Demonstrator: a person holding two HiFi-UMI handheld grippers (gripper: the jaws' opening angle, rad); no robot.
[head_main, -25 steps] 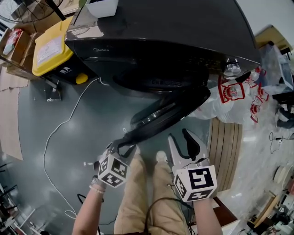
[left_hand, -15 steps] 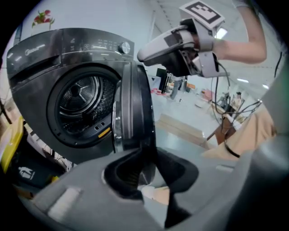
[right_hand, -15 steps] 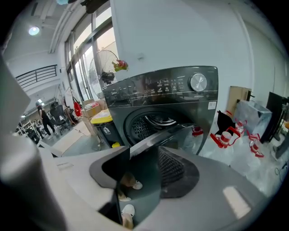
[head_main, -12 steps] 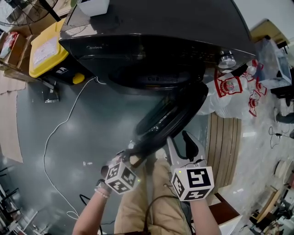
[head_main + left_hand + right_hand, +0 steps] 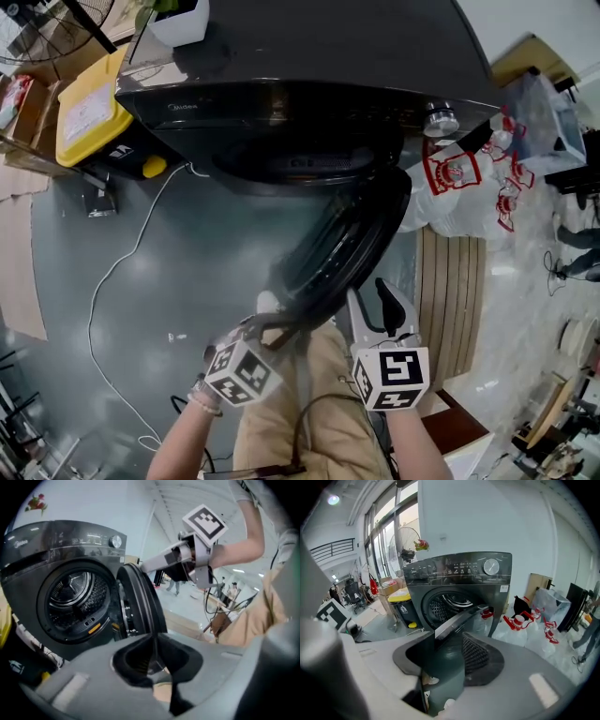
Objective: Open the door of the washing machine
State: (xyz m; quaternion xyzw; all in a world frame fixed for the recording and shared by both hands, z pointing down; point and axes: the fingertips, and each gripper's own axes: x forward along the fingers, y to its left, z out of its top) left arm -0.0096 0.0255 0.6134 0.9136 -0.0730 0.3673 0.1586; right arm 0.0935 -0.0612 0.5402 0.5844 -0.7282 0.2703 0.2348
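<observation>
The dark front-loading washing machine [image 5: 309, 84] stands at the top of the head view. Its round door [image 5: 352, 234] is swung out towards me. My left gripper [image 5: 272, 328] is at the door's lower rim, its jaws closing with the rim pinched between the pads. In the left gripper view the door [image 5: 140, 602] runs edge-on into that gripper [image 5: 152, 653], and the steel drum [image 5: 75, 597] lies exposed. My right gripper [image 5: 377, 305] stands open just right of the rim, holding nothing. In the right gripper view the door [image 5: 457, 620] shows beyond its jaws [image 5: 440, 658].
A yellow-lidded bin [image 5: 89, 103] stands left of the machine, and a white cable [image 5: 122, 262] trails over the grey floor. Bagged water jugs [image 5: 459, 178] and a wooden pallet [image 5: 455, 300] are at the right. A white pot [image 5: 178, 23] sits on the machine.
The door has swung wider open, its free edge coming towards me and to the right with the left gripper on it. The right gripper has shifted a little and stayed open.
</observation>
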